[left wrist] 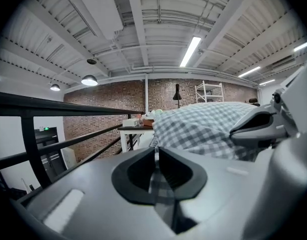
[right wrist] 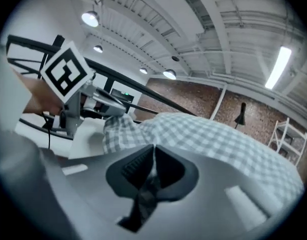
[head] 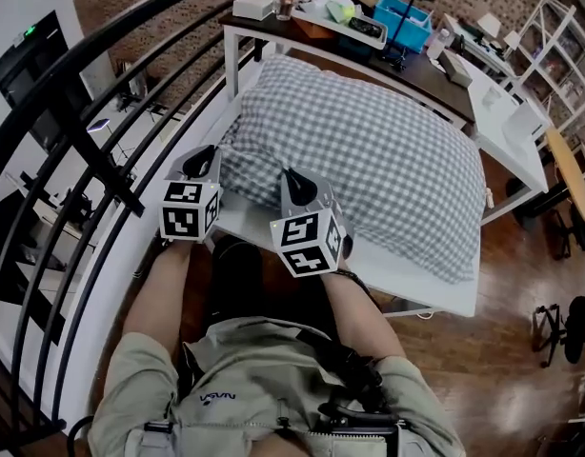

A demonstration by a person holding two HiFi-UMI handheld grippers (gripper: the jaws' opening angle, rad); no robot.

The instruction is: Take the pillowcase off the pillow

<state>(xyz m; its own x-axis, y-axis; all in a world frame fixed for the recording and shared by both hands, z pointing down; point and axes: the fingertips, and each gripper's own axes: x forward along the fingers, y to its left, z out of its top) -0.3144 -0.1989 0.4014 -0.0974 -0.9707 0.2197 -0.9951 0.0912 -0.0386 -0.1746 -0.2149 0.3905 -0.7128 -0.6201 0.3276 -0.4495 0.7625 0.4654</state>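
Gingham pillowcase (head: 369, 150) on white tabletop (head: 435, 293): left gripper (head: 205, 155) & right gripper (head: 292, 179) jaws both clamped on its near edge, grip step; next prob. peel cloth off pillow.

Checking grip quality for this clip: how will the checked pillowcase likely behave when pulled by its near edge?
Probably floppy: the pillowcase folds thin between the left gripper and right gripper. Likely light; filled plump, it may drag across the table.
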